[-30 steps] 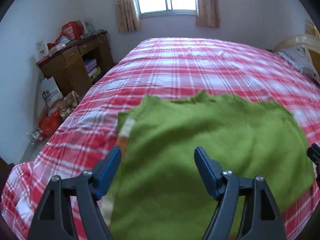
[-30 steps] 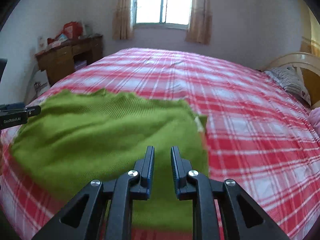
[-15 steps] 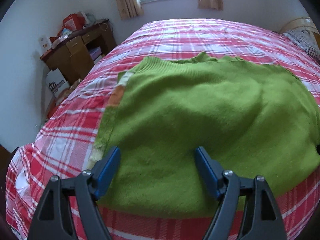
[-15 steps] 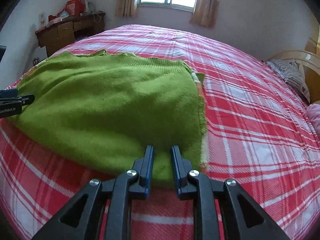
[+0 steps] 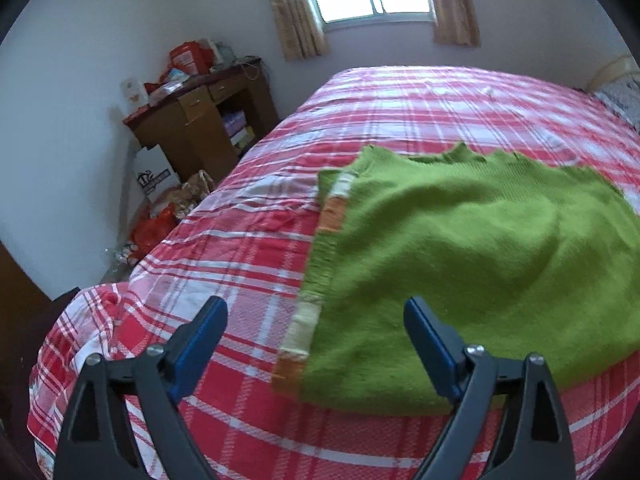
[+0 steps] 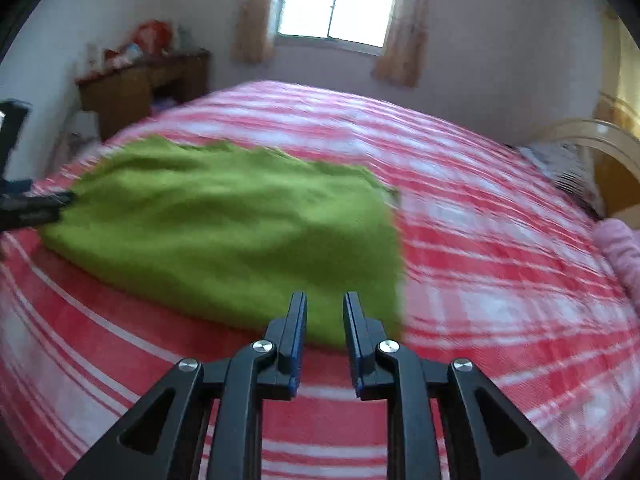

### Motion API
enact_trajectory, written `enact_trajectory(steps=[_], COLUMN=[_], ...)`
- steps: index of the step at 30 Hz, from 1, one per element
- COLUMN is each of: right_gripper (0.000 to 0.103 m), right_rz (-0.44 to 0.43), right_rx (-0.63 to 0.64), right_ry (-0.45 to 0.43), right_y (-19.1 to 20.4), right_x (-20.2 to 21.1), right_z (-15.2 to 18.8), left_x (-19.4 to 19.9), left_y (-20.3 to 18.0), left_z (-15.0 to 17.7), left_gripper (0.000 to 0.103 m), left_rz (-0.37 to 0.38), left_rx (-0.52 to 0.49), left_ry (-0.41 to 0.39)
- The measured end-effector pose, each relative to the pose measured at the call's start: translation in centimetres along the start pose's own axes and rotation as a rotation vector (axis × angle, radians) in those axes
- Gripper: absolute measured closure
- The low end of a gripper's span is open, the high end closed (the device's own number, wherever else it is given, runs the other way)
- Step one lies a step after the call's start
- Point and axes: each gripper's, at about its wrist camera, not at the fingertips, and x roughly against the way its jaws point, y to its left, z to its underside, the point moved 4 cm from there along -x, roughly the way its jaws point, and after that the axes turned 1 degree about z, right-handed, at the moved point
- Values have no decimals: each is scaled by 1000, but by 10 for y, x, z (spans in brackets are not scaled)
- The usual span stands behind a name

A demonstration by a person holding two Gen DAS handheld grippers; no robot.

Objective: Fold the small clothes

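A green knitted sweater [image 5: 480, 260] lies folded flat on the bed's red plaid cover [image 5: 240, 260], with orange and cream striped trim along its left edge. My left gripper [image 5: 314, 308] hovers over that left edge near the front corner. Its jaws are opening wide and the pads touch nothing. In the blurred right wrist view the sweater [image 6: 240, 232] fills the left half. My right gripper [image 6: 325, 298] hangs above its near right corner. A narrow gap stays between its fingers and nothing is held. Part of the left gripper [image 6: 36, 208] shows at the sweater's far left side.
A wooden desk [image 5: 200, 128] piled with clutter stands against the left wall, with bags [image 5: 160, 224] on the floor beside the bed. A patterned pillow [image 6: 568, 168] and a pink cloth [image 6: 620, 248] lie at the right by the headboard. Bare plaid cover [image 6: 500, 280] stretches beyond the sweater.
The left gripper has slid left, off the sweater's middle to its left edge, and its jaws stand wider. The right gripper has shifted over the near right corner, gap unchanged.
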Motion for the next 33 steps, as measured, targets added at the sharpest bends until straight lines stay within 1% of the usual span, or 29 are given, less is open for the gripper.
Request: enact_trajectory(steps=[3, 6, 9, 10, 12, 13, 16, 20, 22, 24, 26, 28, 30, 33], right_gripper=[84, 84, 84, 84, 84, 84, 83, 83, 83, 83, 83, 83, 82, 82], right_rz=[-63, -156, -190, -206, -210, -212, -229, -221, -227, -241, -260, -272, -274, -273], right_rx=[16, 17, 34, 37, 45, 43, 24, 31, 25, 12, -4, -14, -15, -14], right_ry=[-8, -4, 31, 59, 85, 61, 59, 43, 36, 34, 32, 31, 30, 29], right_y=[29, 63, 90, 97, 102, 102, 100, 101, 99, 97, 94, 92, 92, 92], right_x=[-13, -34, -54, -64, -76, -74, -75, -75, -73, -74, -75, -75, -75, -75], right_z=[-18, -34, -30, -26, -16, -14, -14, -13, -11, -12, -11, -11, -11, -11], left_x=[-4, -6, -11, -13, -17, -21, -29, -27, -20, -14, -9, -10, -13, -20], left_y=[3, 3, 5, 6, 8, 9, 13, 19, 25, 31, 32, 28, 22, 7], left_z=[-2, 0, 4, 6, 9, 13, 22, 38, 49, 59, 62, 60, 54, 41], left_gripper=[11, 10, 5, 5, 5, 5, 5, 5, 5, 5, 4, 0, 0, 0], left_rz=[-11, -21, -23, -30, -38, -34, -15, 38, 86, 149, 180, 218, 227, 279], left_rx=[7, 10, 15, 15, 18, 30, 82, 174, 264, 369, 438, 462, 469, 467], left_ry=[14, 24, 37, 39, 50, 65, 96, 106, 107, 114, 90, 92, 96, 94])
